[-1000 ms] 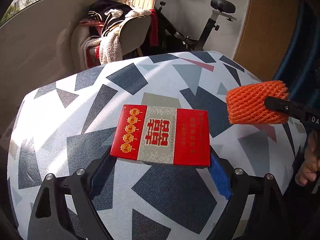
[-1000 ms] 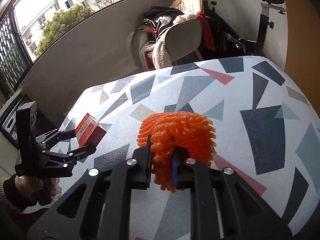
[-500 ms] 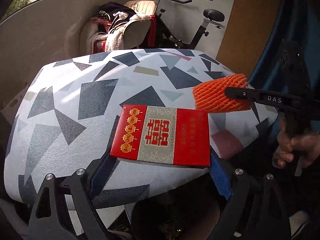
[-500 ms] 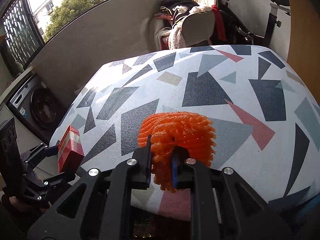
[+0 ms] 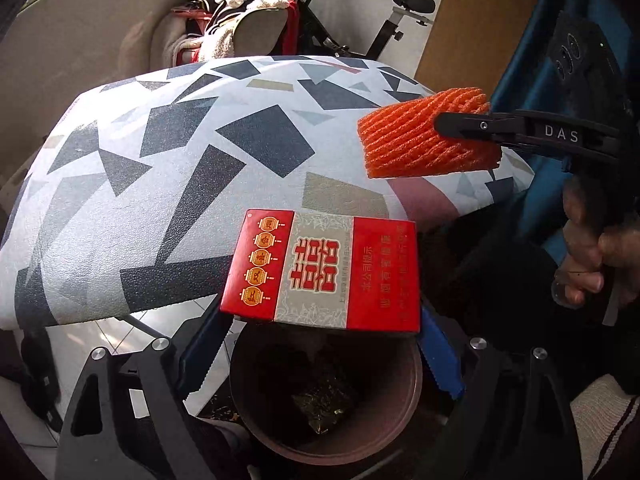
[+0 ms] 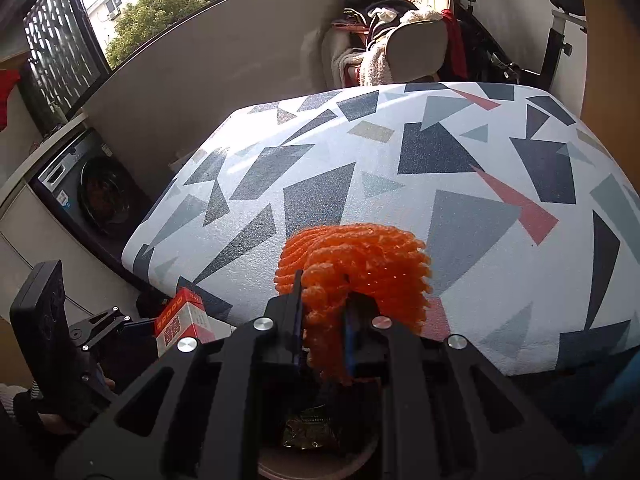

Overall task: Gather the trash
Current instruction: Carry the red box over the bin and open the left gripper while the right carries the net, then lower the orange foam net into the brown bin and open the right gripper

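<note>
Flat red-and-grey printed cardboard box (image 5: 320, 270), rectangular, glossy, with gold lantern motifs: pinched at its two short ends between the blue-padded fingers of the left gripper (image 5: 320, 332), face up, level, directly above the open mouth of the round brown plastic bin (image 5: 408, 384). Bin holds dark crumpled foil wrappers (image 5: 320, 408).

Orange foam fruit-net sleeve (image 6: 352, 268), ribbed mesh, soft, curled into a tube: squeezed between the closed-in black fingers of the right gripper (image 6: 324, 320), hanging over the near table edge, with the bin's rim (image 6: 320, 470) low in the right wrist view beneath it. In the left wrist view the sleeve is up and to the right of the box, apart from it.

Table with white textured cloth printed in grey, navy and pink triangles (image 5: 192, 168): its near edge lies just beyond the bin; tiled floor (image 5: 80, 336) shows beneath.
</note>
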`<action>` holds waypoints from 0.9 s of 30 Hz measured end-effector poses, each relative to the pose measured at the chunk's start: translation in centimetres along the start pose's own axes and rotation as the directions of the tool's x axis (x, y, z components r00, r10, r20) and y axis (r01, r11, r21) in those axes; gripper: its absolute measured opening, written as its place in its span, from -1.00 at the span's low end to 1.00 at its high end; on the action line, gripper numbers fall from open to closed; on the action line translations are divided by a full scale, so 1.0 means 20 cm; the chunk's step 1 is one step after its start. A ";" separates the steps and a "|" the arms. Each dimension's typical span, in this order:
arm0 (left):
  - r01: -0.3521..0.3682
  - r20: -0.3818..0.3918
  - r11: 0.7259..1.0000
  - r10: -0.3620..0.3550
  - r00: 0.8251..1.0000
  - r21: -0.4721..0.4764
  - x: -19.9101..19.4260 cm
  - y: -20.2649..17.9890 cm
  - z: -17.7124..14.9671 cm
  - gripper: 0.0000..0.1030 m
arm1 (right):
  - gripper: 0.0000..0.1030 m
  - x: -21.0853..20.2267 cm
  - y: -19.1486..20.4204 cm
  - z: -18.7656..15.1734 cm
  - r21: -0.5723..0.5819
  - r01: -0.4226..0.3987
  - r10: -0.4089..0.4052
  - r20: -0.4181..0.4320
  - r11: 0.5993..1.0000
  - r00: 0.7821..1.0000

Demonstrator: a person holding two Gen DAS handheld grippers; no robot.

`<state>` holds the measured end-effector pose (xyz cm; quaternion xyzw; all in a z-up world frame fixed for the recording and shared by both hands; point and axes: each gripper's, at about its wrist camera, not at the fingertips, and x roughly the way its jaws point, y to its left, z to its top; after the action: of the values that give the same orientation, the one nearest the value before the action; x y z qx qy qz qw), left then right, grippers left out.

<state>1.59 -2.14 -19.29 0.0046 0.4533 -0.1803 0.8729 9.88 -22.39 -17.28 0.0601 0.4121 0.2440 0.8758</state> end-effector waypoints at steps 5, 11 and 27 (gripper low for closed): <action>0.018 -0.007 1.000 -0.018 1.000 0.025 0.01 -0.04 0.00 0.67 | -0.64 -0.03 -0.01 -0.02 0.005 0.005 -0.005 0.001 1.000 1.000; 0.067 -0.022 0.997 -0.066 0.998 0.030 0.03 -0.07 -0.01 0.83 | -0.64 -0.04 -0.02 -0.05 0.011 0.014 -0.014 -0.003 1.000 1.000; -0.085 0.176 0.988 0.108 0.978 -0.131 -0.31 0.17 0.07 0.88 | -0.64 0.04 0.09 -0.17 -0.095 -0.031 0.016 -0.159 0.995 0.987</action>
<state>0.53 2.79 -14.17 -0.0434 0.3807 -0.1093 0.9172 7.03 -20.80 -19.50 0.0028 0.4671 0.2779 0.8394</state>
